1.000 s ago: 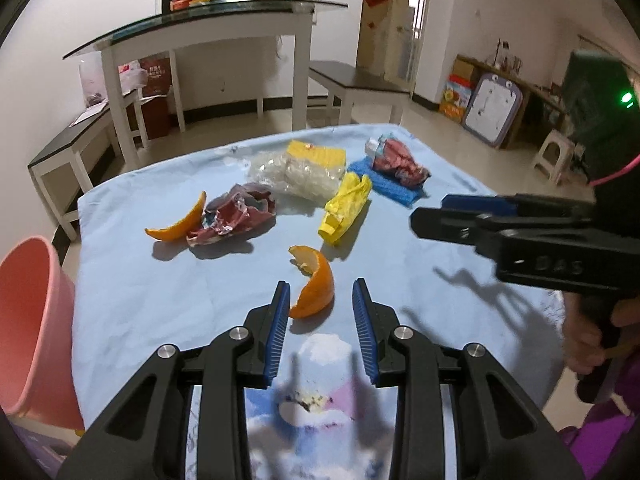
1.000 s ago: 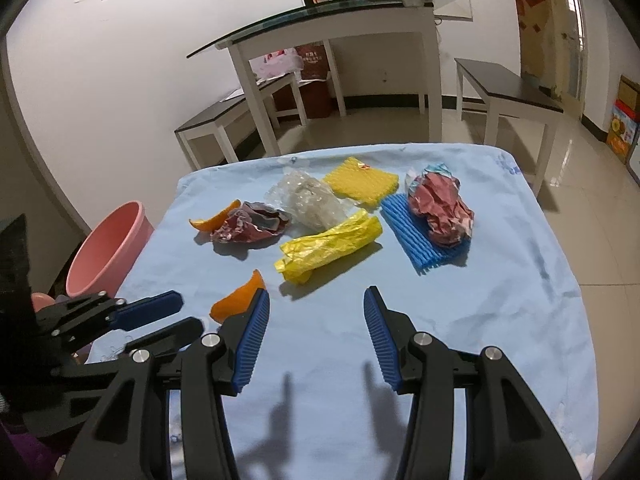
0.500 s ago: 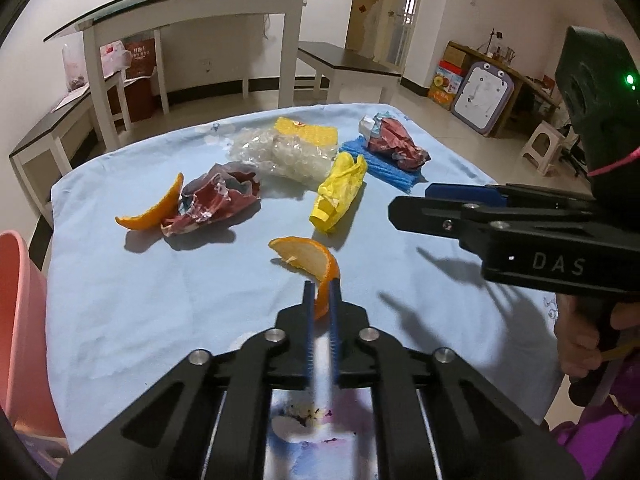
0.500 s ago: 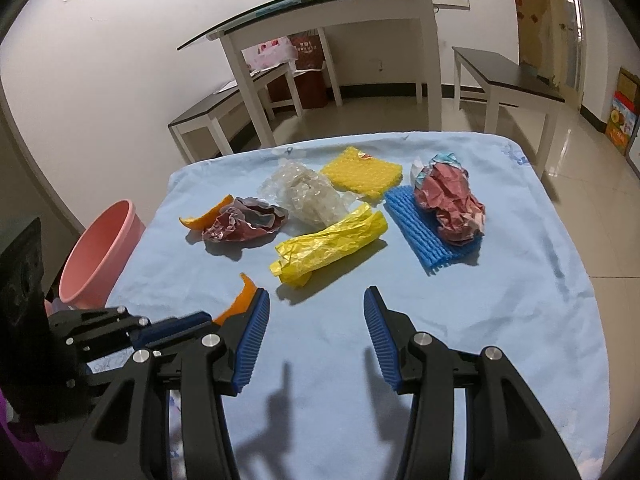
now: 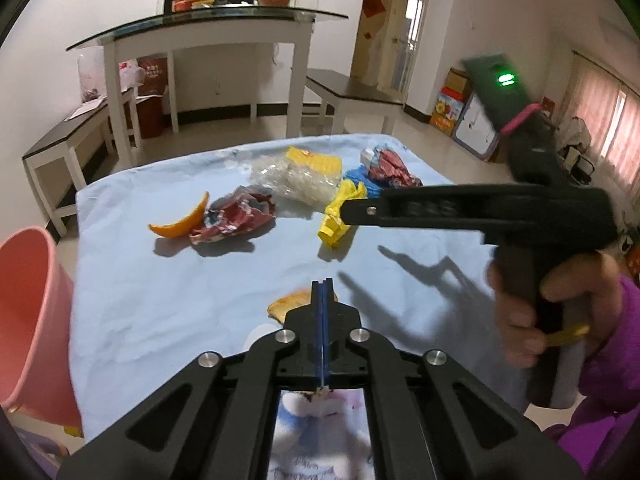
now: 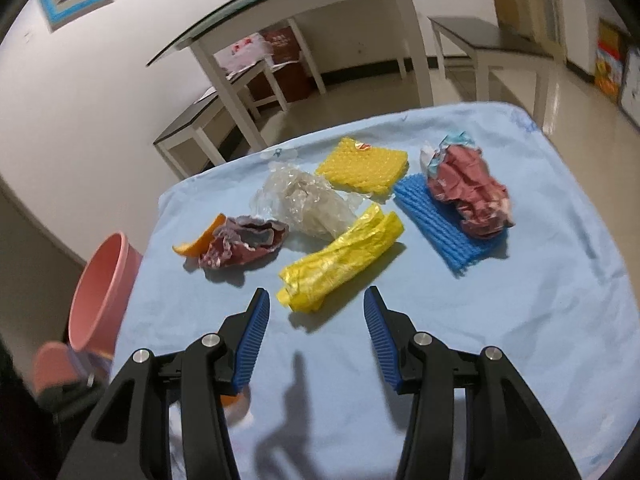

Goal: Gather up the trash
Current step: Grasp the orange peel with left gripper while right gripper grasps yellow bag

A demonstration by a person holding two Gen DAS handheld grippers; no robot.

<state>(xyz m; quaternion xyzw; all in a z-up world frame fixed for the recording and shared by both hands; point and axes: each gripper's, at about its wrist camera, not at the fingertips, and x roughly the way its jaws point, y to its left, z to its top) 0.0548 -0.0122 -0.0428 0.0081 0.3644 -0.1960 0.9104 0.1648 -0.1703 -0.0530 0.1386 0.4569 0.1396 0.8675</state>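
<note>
My left gripper [image 5: 322, 283] is shut, with an orange peel [image 5: 290, 305] pinched at its tips just above the light blue tablecloth [image 5: 160, 300]; most of the peel is hidden behind the fingers. My right gripper [image 6: 316, 298] stands open over the cloth, its tips just short of the near end of a crumpled yellow bag [image 6: 340, 256]. Nothing sits between its pads. Seen from the left wrist, the right gripper [image 5: 350, 210] reaches over the yellow bag [image 5: 340, 216]. A pink bin [image 5: 28, 320] stands at the table's left edge.
On the cloth lie a second orange peel [image 6: 200, 240], a dark red wrapper [image 6: 244, 244], clear plastic [image 6: 304, 200], a yellow foam net [image 6: 364, 168], and a blue foam net [image 6: 436, 224] under another red wrapper [image 6: 468, 188]. A glass-topped table [image 5: 208, 20] and benches stand behind.
The left gripper's jaws closed on the near orange peel and the gripper drew back slightly. My right gripper moved forward and down toward the yellow bag, rolling a little, still open.
</note>
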